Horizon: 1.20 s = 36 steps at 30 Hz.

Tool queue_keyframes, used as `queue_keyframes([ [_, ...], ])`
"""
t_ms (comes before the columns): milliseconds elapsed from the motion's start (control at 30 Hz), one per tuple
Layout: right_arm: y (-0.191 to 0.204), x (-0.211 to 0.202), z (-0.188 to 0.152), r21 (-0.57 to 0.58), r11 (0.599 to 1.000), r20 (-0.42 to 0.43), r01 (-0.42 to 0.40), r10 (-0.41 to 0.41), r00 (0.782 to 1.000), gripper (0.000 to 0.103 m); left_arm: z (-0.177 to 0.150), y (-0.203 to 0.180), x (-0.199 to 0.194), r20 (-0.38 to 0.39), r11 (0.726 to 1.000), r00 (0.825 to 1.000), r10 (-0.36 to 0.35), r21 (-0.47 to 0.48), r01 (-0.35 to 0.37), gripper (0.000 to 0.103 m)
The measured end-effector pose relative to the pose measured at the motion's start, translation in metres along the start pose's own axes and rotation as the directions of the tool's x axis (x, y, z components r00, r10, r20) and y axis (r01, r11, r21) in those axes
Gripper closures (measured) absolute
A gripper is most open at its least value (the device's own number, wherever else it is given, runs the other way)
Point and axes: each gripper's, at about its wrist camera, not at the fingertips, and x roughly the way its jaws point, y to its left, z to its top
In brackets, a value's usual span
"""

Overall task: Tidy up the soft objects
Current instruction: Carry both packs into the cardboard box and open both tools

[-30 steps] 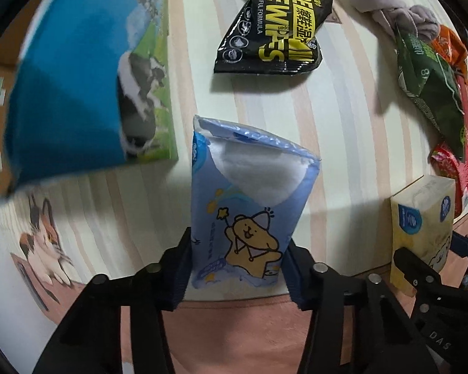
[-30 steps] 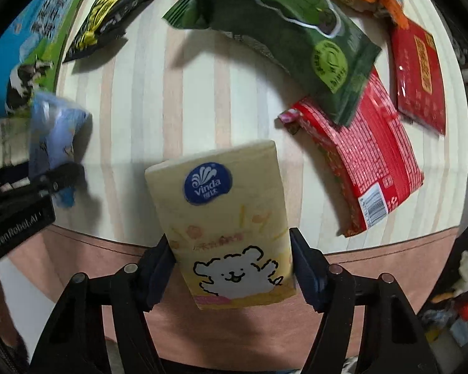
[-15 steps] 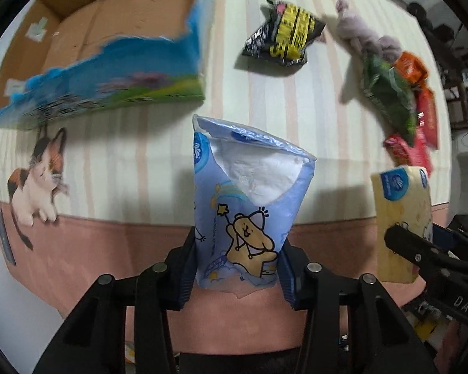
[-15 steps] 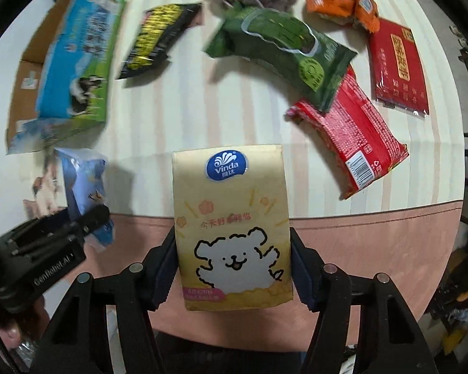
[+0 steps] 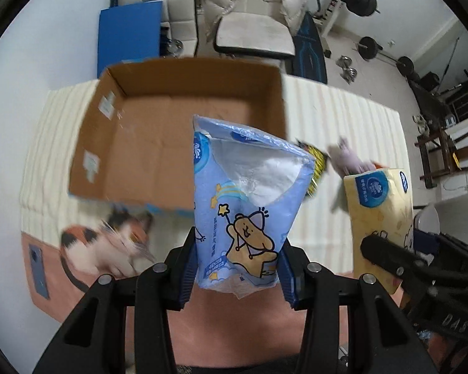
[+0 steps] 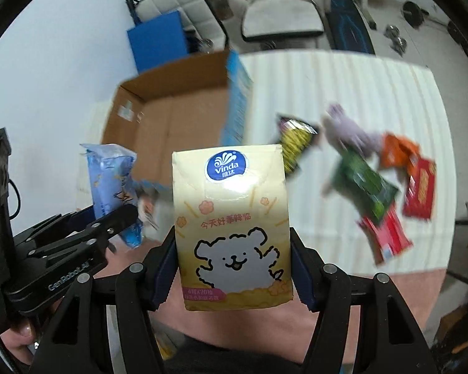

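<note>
Even indoor light, motion-blurred background

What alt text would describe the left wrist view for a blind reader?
The left gripper holds an opened blue tissue pack upright in front of an open cardboard box on a striped table. At right, the other gripper holds a yellow tissue pack.

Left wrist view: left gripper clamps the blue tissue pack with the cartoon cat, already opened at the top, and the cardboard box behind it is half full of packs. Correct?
Not quite. The open cardboard box is empty; the left wrist view shows only its bare brown floor. The rest holds: the left gripper clamps the blue tissue pack, torn open at the top.
</note>
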Motion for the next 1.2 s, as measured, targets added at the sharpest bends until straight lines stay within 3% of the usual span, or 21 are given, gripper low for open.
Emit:
queue_keyframes([
  [200, 0.073, 0.044, 0.071, 0.032, 0.999, 0.010, 0.016, -0.017, 1.000, 0.037, 0.079, 0.070, 0.042, -0.065, 1.000, 0.998, 0.002, -0.024, -0.003, 0.061],
  [467, 0.108, 0.159, 0.138, 0.105, 0.991, -0.052, 0.081, -0.076, 0.996, 0.037, 0.150, 0.127, 0.130, -0.214, 0.997, 0.976, -0.049, -0.062, 0.037, 0.061],
  [767, 0.115, 0.233, 0.171, 0.136, 0.981, -0.086, 0.135, -0.124, 0.988, 0.037, 0.174, 0.140, 0.191, -0.325, 0.984, 0.931, -0.167, -0.110, 0.139, 0.061],
  [933, 0.118, 0.248, 0.177, 0.135, 0.979, -0.080, 0.154, -0.144, 0.986, 0.036, 0.173, 0.138, 0.203, -0.358, 0.987, 0.920, -0.158, -0.083, 0.137, 0.057],
  [1033, 0.122, 0.252, 0.177, 0.112, 0.980, -0.085, 0.164, -0.155, 0.984, 0.035, 0.173, 0.137, 0.204, -0.376, 0.988, 0.914, -0.151, -0.079, 0.130, 0.046],
  [1100, 0.122, 0.251, 0.177, 0.112, 0.980, -0.096, 0.163, -0.153, 0.984, 0.026, 0.172, 0.137, 0.201, -0.371, 0.993, 0.921, -0.120, -0.065, 0.103, 0.037],
  [1133, 0.122, 0.249, 0.177, 0.111, 0.980, -0.098, 0.165, -0.154, 0.983, 0.016, 0.172, 0.137, 0.196, -0.360, 0.993, 0.925, -0.121, -0.061, 0.106, 0.036],
  [1200, 0.123, 0.243, 0.175, 0.102, 0.978, -0.097, 0.184, -0.174, 0.980, 0.014, 0.170, 0.140, 0.187, -0.346, 0.993, 0.931, -0.116, -0.060, 0.101, 0.024],
])
